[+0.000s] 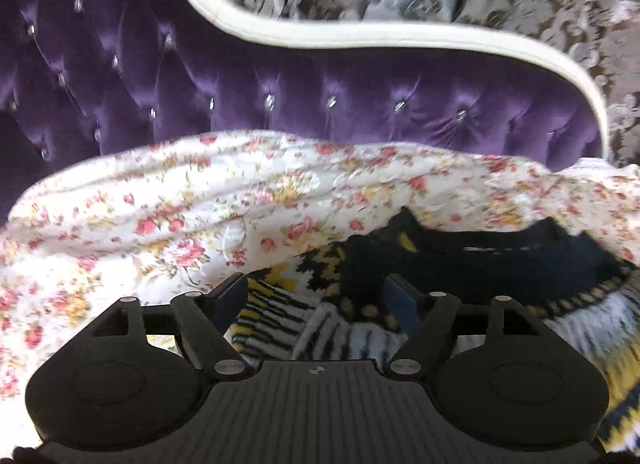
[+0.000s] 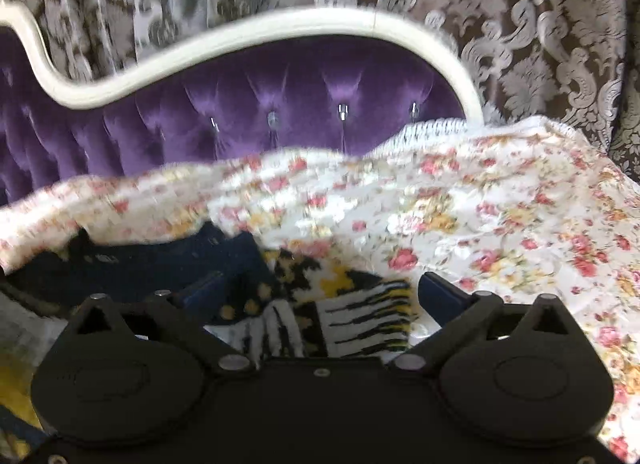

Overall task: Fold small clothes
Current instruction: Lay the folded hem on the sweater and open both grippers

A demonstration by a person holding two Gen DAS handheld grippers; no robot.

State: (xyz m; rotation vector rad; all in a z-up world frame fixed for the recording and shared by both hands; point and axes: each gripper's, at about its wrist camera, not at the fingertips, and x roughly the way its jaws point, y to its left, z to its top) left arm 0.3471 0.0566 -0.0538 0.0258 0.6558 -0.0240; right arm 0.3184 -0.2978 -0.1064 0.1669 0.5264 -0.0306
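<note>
A small knitted garment, navy with yellow, white and black patterns, lies on a floral bedspread. In the left wrist view the garment (image 1: 400,264) lies between and beyond the fingers of my left gripper (image 1: 320,288), whose jaws stand wide apart over it. In the right wrist view the same garment (image 2: 304,296) lies under my right gripper (image 2: 320,288), also wide open, with a striped cuff between the fingers. Neither gripper holds cloth.
The white floral bedspread (image 1: 160,216) covers the bed and shows in the right wrist view (image 2: 500,216). A purple tufted headboard (image 1: 280,96) with a cream frame stands behind, before patterned grey-brown curtains (image 2: 540,44).
</note>
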